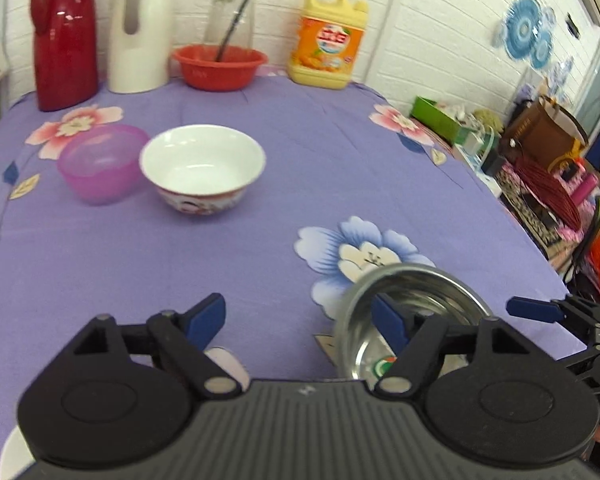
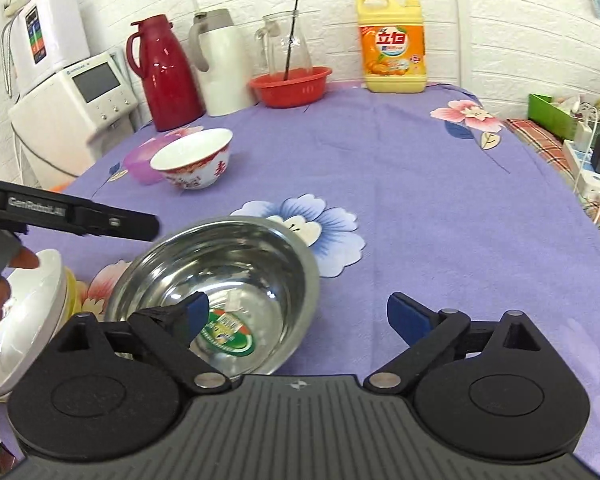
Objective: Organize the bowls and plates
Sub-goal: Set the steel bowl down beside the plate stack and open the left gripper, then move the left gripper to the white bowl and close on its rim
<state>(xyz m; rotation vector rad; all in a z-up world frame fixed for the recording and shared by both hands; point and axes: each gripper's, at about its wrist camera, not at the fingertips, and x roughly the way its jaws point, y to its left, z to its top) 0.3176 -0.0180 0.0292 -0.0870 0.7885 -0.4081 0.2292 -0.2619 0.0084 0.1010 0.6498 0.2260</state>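
A steel bowl (image 2: 220, 280) with a sticker inside sits tilted on the purple cloth near the front; it also shows in the left wrist view (image 1: 412, 320). My right gripper (image 2: 296, 316) is open, its left finger over the bowl's inside and its right finger outside the rim. My left gripper (image 1: 300, 316) is open and empty, with its right finger in front of the bowl. A white bowl with red pattern (image 1: 203, 168) and a purple plastic bowl (image 1: 100, 162) stand side by side further back. White plates (image 2: 24, 320) lie stacked at the front left.
Along the back wall stand a red thermos (image 1: 62, 36), a white jug (image 1: 140, 36), a glass pitcher (image 1: 232, 12), a red basin (image 1: 219, 66) and a yellow detergent bottle (image 1: 328, 36). Clutter lies beyond the table's right edge (image 1: 540, 160).
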